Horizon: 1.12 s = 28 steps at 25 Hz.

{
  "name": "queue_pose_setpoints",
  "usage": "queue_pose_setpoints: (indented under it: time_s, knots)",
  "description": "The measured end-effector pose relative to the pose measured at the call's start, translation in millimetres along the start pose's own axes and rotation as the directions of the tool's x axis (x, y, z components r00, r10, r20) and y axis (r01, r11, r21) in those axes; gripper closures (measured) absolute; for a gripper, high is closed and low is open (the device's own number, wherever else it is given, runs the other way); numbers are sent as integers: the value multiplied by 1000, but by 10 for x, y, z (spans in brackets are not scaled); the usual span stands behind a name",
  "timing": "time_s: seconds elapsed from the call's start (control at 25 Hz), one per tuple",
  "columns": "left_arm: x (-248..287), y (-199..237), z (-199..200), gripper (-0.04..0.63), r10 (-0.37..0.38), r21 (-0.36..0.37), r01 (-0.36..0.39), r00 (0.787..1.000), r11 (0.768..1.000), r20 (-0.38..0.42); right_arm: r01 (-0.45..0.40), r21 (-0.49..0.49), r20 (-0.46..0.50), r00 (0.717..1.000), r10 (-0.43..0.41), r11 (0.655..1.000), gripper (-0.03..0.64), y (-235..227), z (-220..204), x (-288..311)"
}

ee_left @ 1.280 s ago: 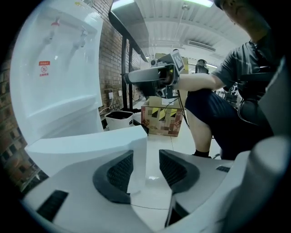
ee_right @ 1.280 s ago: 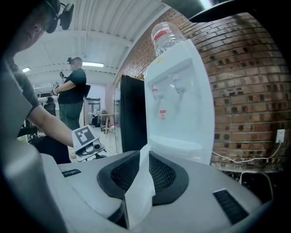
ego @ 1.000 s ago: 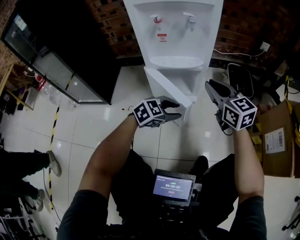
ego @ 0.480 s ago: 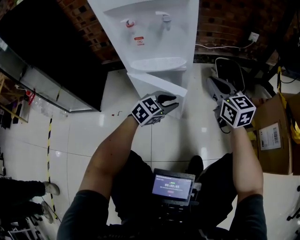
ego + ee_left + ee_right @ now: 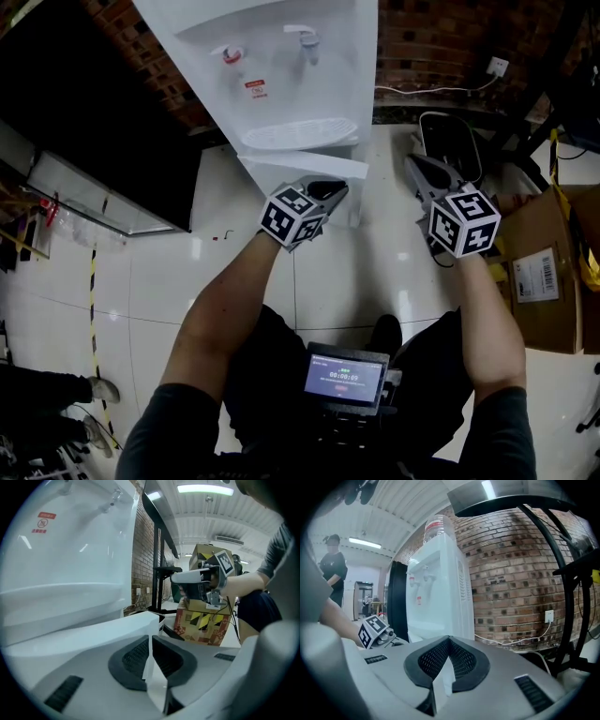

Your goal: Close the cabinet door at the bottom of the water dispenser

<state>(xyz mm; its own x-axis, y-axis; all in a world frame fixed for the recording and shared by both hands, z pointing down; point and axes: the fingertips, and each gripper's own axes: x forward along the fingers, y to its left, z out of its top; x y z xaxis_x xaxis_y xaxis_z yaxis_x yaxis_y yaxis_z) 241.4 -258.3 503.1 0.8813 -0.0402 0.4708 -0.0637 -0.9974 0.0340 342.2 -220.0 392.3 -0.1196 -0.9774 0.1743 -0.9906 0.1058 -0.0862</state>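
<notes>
The white water dispenser (image 5: 281,56) stands against the brick wall, and its bottom cabinet door (image 5: 281,167) stands ajar towards me. My left gripper (image 5: 330,189) lies at the door's top edge; whether it touches is hidden. Its jaws have just been closing and now meet at the tips with nothing between them (image 5: 150,639); the door (image 5: 84,639) shows just to their left. My right gripper (image 5: 419,171) hovers to the right of the dispenser, apart from it, shut and empty (image 5: 449,641). In the right gripper view the dispenser (image 5: 436,597) rises ahead on the left.
A cardboard box (image 5: 548,272) sits on the floor at the right, with a black stand base (image 5: 450,141) behind the right gripper. A black glass-fronted cabinet (image 5: 84,122) lies to the left. A person (image 5: 335,569) stands in the background.
The left gripper's jaws have closed and it has moved up to the door's top edge. The door seems nearer the dispenser's front. The right gripper has shifted slightly left.
</notes>
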Motion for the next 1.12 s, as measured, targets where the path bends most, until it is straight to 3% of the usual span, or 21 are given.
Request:
queue_pose_setpoints:
  time_s: [0.36, 0.6, 1.12]
  knots:
    - [180, 228, 116, 564, 82, -60, -77, 994, 995, 77, 83, 102, -10, 997, -82, 991, 609, -330, -132, 118]
    - [260, 327, 148, 565, 129, -90, -121, 988, 989, 82, 127, 134, -16, 992, -126, 983, 609, -487, -220, 170]
    - [419, 531, 169, 565, 227, -158, -212, 971, 964, 82, 127, 155, -45, 992, -121, 980, 609, -563, -357, 290]
